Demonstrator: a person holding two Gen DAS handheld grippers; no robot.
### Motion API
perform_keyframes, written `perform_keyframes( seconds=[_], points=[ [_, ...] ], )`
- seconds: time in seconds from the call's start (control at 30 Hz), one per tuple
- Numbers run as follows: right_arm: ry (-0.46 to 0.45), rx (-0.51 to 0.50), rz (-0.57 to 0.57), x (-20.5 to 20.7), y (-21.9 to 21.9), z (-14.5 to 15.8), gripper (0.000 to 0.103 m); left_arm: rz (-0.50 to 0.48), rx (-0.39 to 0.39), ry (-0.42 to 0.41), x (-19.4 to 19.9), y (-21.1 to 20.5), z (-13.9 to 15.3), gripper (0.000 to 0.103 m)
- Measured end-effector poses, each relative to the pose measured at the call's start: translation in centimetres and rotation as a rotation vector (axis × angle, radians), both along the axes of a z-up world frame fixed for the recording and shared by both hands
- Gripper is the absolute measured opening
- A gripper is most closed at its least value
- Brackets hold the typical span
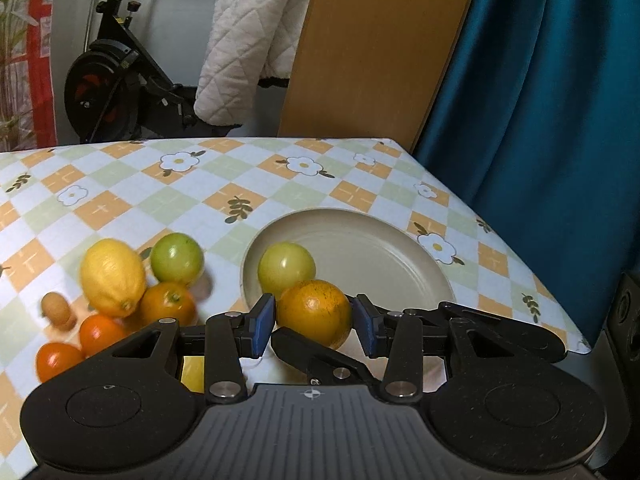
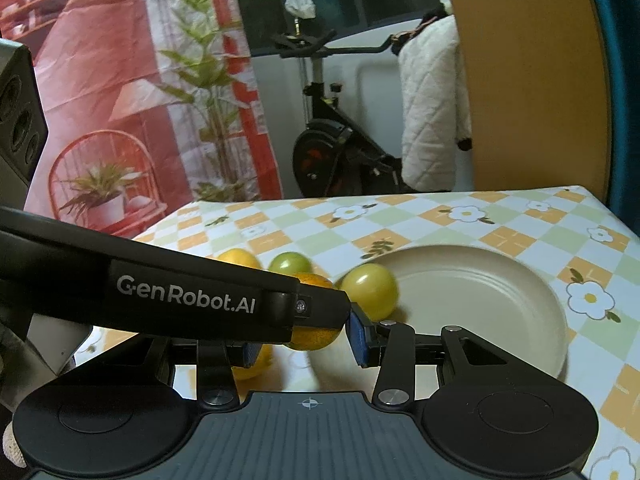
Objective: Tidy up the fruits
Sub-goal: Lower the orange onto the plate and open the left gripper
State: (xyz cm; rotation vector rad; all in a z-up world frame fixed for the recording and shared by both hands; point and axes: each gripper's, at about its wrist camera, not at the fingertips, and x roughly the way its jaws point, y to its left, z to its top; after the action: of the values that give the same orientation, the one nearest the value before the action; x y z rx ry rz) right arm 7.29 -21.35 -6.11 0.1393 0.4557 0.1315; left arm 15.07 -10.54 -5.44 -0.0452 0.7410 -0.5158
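Observation:
My left gripper [image 1: 314,320] is shut on a large orange [image 1: 314,312] and holds it just above the near left rim of the beige plate [image 1: 360,248]. A yellow-green round fruit [image 1: 286,266] lies in the plate. On the cloth to the left lie a lemon [image 1: 113,276], a green fruit [image 1: 177,258], several small oranges [image 1: 168,306] and a brown nut-like piece [image 1: 56,310]. My right gripper [image 2: 304,340] is open behind the left one. The held orange [image 2: 314,338] shows between its pads, partly hidden by the left gripper's black body [image 2: 160,280]. The plate [image 2: 500,300] lies to the right.
The table [image 1: 120,184] has a checked flower cloth; its right edge runs beside a blue curtain [image 1: 540,100]. Beyond the far edge stand an exercise bike [image 1: 116,80] with a white quilted cover and a wooden board [image 1: 380,48]. A grey speaker [image 2: 16,120] stands at the left.

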Motion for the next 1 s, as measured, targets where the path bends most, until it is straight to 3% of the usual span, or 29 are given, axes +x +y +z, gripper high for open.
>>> perform_keyframes(
  seconds=[0.6, 1.0],
  points=[
    [0.055, 0.046, -0.017, 4.5, -1.9, -2.6, 0.039, 0.02, 0.068, 0.028, 3.7, -0.9, -1.8, 0.045],
    [0.031, 0.022, -0.035, 4.2, -1.7, -2.6, 0.04, 0.047, 0.097, 0.006, 3.8, -0.9, -1.9, 0.046]
  ],
)
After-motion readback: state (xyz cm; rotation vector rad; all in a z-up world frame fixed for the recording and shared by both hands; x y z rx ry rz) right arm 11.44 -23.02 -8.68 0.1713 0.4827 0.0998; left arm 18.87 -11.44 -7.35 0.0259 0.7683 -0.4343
